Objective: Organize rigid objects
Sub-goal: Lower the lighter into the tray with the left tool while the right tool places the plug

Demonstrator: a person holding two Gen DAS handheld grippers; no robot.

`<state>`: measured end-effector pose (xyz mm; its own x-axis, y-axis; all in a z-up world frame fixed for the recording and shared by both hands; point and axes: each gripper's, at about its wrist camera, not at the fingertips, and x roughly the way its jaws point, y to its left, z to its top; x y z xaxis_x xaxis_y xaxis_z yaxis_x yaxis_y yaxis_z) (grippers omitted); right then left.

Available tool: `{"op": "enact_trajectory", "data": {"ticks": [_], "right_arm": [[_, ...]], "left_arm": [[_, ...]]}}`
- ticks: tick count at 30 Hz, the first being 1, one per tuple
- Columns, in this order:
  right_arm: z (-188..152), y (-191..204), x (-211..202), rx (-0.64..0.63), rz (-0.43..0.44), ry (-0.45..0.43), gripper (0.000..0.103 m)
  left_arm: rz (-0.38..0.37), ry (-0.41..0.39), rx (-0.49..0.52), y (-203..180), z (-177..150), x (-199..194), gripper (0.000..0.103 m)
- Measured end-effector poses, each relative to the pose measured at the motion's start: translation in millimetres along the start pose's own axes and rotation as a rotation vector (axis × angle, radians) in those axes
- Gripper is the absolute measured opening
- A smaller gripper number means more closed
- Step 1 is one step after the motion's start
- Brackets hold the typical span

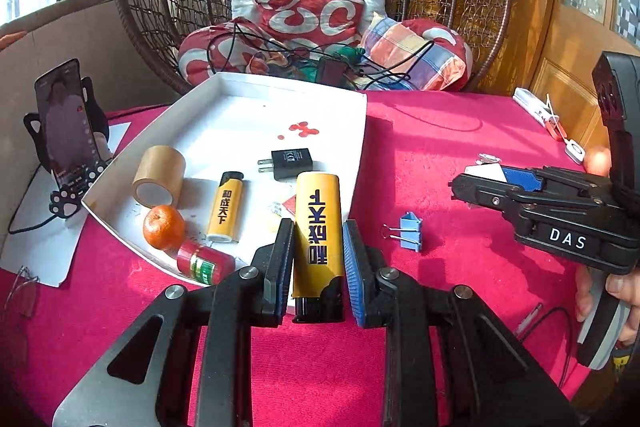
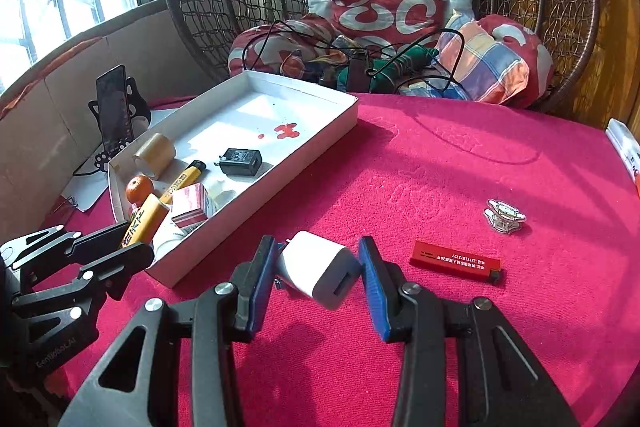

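Observation:
My left gripper (image 1: 319, 259) is shut on a yellow lighter (image 1: 318, 227) and holds it over the near edge of the white tray (image 1: 352, 147); it also shows in the right wrist view (image 2: 142, 223). My right gripper (image 2: 316, 267) is shut on a white charger cube (image 2: 320, 269) just above the red tablecloth, right of the tray (image 2: 320, 131). The tray holds a tape roll (image 1: 160, 177), a mandarin (image 1: 163, 227), a second yellow lighter (image 1: 227, 207), a black charger (image 1: 289, 163) and a red roll (image 1: 205, 263).
A blue binder clip (image 1: 410, 231) lies on the cloth to the right of my left gripper. A red lighter (image 2: 456, 261) and a clear hair clip (image 2: 505, 215) lie to the right of my right gripper. A phone on a stand (image 1: 66, 131) is to the left. A wicker chair with cushions (image 1: 312, 15) stands behind.

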<state>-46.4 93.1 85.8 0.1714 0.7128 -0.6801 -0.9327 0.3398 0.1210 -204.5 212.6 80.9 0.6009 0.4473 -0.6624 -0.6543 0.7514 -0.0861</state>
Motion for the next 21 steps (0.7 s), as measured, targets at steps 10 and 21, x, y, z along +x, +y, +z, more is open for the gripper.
{"op": "enact_trajectory", "data": {"ticks": [10, 21], "right_arm": [[50, 77, 53, -0.056, 0.158, 0.015, 0.041], [44, 83, 77, -0.035, 0.048, -0.019, 0.093]], "left_arm": [[0.147, -0.005, -0.148, 73, 58, 47, 0.024], [0.202, -0.032, -0.424, 121, 28, 42, 0.103]]}}
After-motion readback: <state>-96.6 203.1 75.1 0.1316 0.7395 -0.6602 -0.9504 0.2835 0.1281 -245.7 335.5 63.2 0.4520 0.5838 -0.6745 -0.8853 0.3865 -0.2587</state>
